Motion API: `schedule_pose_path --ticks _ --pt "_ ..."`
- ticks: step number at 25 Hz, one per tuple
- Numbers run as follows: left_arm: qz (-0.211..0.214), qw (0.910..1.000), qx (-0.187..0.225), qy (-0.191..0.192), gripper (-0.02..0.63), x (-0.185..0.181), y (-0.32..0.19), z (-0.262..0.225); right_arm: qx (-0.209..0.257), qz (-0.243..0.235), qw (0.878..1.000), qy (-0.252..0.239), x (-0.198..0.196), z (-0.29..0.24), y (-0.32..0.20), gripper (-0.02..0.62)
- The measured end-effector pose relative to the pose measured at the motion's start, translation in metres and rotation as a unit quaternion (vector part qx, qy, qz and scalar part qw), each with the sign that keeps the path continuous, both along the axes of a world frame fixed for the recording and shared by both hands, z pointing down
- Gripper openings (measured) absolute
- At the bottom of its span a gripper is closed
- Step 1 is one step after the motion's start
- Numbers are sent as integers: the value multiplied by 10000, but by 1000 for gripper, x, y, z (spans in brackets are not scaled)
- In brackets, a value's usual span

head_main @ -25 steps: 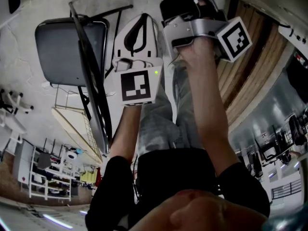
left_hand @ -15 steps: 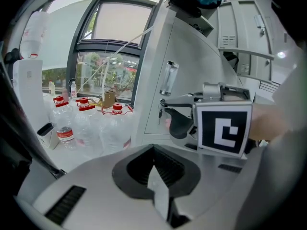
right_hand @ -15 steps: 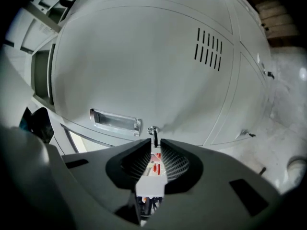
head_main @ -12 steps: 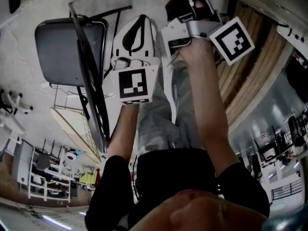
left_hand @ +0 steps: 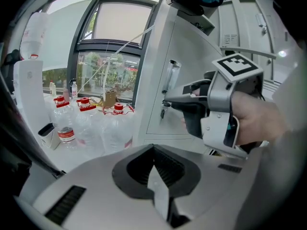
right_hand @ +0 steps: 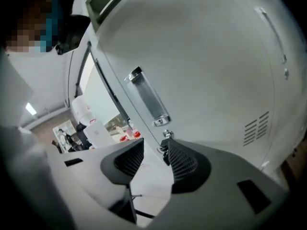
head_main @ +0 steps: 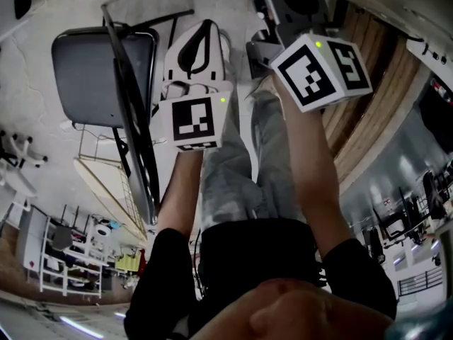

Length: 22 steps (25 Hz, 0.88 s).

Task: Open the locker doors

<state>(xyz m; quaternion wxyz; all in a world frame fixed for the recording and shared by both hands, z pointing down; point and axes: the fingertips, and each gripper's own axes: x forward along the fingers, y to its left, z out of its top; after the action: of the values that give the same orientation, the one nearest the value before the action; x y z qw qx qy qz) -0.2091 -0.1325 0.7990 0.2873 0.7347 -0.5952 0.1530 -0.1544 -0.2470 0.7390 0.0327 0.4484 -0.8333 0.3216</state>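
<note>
chair (head_main: 99, 76) dark seat, folded frame, head view 10 o'clock | bottles (left_hand: 108, 128) clear, red caps, clustered, left gripper view 9 o'clock | window (left_hand: 112, 75) behind them, 11 o'clock | rack (head_main: 64, 264) white, head view 8 o'clock

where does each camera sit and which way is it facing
Left gripper view: rides the left gripper, looking along its shut jaws at the locker door; shows the right gripper and right hand.
Right gripper view: rides the right gripper, facing the door's handle; its jaws have just been opening, the lock at their gap, ungripped; no limb clearly seen.
Head view: on the person's head, facing steeply down at the floor; shows both forearms, legs, marker cubes.
Shared: both gripper views show handle, lock and red-capped bottles.
</note>
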Motion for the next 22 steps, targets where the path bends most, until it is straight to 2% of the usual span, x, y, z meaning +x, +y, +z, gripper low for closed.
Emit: schedule_pose_path --ticks 5,8,15,22 --pt "-183 9998 45 49 9 -9 -8 -6 700 -312 9909 1102 -14 -16 -1 152" --pt "-228 9996 106 110 9 -8 -12 -12 1095 -444 9815 1507 -22 -28 -6 152" --pt "-85 9999 77 34 9 -5 -8 -13 1558 -405 9699 1827 -29 -54 -19 152" --pt "-9 9999 137 77 9 1 -7 -18 1719 -470 9649 1930 -35 -60 -22 152"
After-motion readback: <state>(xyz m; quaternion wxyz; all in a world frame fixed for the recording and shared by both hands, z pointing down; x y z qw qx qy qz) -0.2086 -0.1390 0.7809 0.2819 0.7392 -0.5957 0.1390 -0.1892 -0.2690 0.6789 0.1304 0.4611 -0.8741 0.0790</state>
